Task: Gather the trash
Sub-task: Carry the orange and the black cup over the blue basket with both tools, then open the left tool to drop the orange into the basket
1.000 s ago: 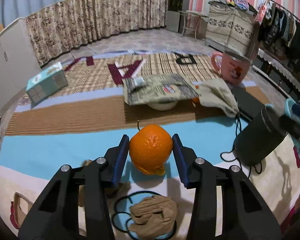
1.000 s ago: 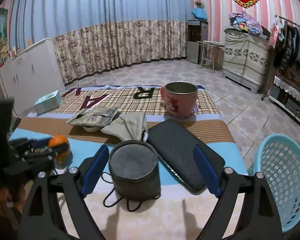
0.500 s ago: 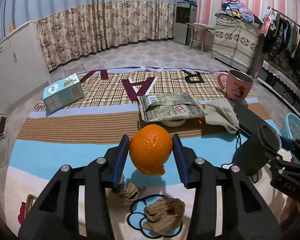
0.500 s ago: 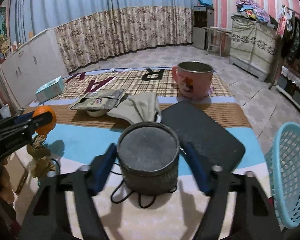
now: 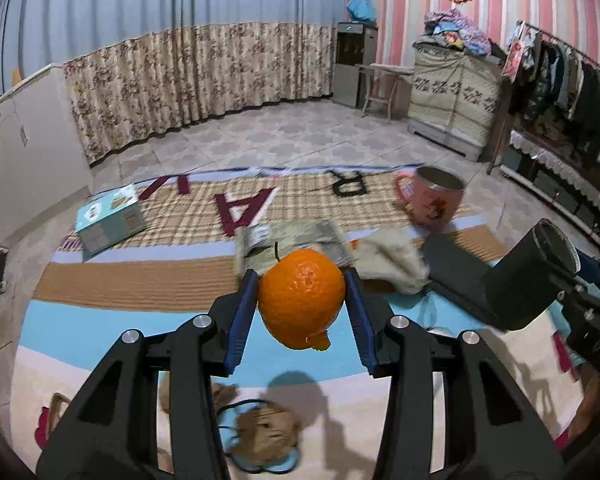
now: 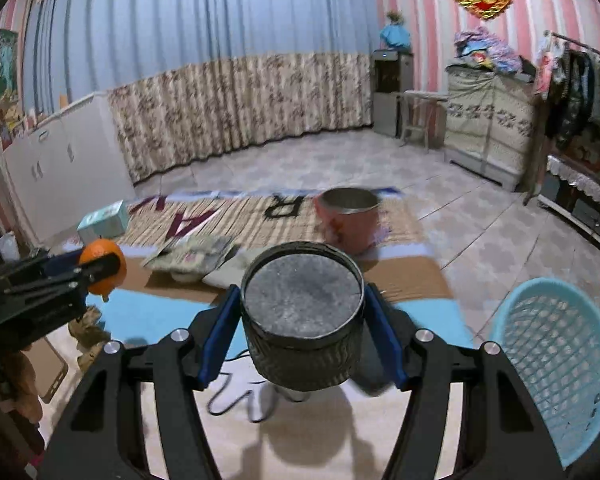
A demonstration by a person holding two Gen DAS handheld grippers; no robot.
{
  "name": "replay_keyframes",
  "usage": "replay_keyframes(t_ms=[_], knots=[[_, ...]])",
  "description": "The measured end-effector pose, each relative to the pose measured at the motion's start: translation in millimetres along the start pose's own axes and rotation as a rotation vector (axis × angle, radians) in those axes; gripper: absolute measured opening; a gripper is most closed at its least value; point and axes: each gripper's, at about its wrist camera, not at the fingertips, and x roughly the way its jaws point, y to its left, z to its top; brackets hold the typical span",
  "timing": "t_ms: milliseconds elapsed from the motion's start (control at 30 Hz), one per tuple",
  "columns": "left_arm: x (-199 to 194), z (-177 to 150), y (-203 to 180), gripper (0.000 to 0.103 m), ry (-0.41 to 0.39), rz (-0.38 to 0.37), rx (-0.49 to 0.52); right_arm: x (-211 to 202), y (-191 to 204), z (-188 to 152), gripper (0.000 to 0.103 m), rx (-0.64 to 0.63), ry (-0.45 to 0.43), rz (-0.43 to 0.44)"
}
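Note:
My left gripper (image 5: 302, 314) is shut on an orange (image 5: 301, 298) with a torn flap of peel, held in the air above the mat. The same orange (image 6: 100, 258) shows at the left of the right wrist view. My right gripper (image 6: 302, 330) is shut on a dark grey cylinder (image 6: 302, 312), lifted off the mat with its black cord (image 6: 236, 402) trailing below. That cylinder (image 5: 528, 280) appears at the right of the left wrist view. Crumpled brown paper (image 5: 266, 434) lies on the mat below the orange.
A light blue mesh basket (image 6: 556, 364) stands at the right on the floor. On the mat lie a pink mug (image 5: 434, 202), a printed packet over a bowl (image 5: 292, 244), a beige cloth (image 5: 392, 260), a black flat pad (image 5: 456, 276) and a teal box (image 5: 108, 226).
My right gripper closed on the dark cylinder and lifted it off the mat. The left gripper rose with the orange.

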Motion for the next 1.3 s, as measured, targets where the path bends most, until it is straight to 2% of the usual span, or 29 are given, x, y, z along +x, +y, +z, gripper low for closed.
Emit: replay_keyframes(t_ms=[167, 400, 567, 667, 833, 1167, 1300], knots=[[-4.4, 8.8, -42.0, 0.043, -0.028, -0.052, 0.024, -24.6, -58.7, 3.0, 0.062, 0.056, -0.019, -0.068], [-9.3, 7.5, -142.7, 0.043, -0.058, -0.198, 0.114, -62.9, -153.6, -14.8, 0.062, 0.104, -0.021, -0.259], [-9.9, -5.9, -209.7, 0.043, -0.067, -0.305, 0.170, -80.3, -198.4, -28.6, 0.062, 0.133, -0.014, -0.330], [-6.3, -17.5, -250.8, 0.043, -0.060, -0.343, 0.224, -83.7, -216.7, -35.8, 0.062, 0.145, -0.002, -0.358], [8.1, -31.4, -290.3, 0.043, -0.031, -0.380, 0.265, -88.6, -238.9, -42.6, 0.062, 0.173, 0.004, -0.377], [29.7, -41.5, -324.4, 0.044, 0.008, -0.422, 0.301, -80.8, -262.0, -52.4, 0.062, 0.220, 0.020, -0.376], [30.7, -43.6, -337.5, 0.045, -0.002, -0.433, 0.325, -76.1, -266.1, -57.7, 0.062, 0.230, 0.031, -0.374]])
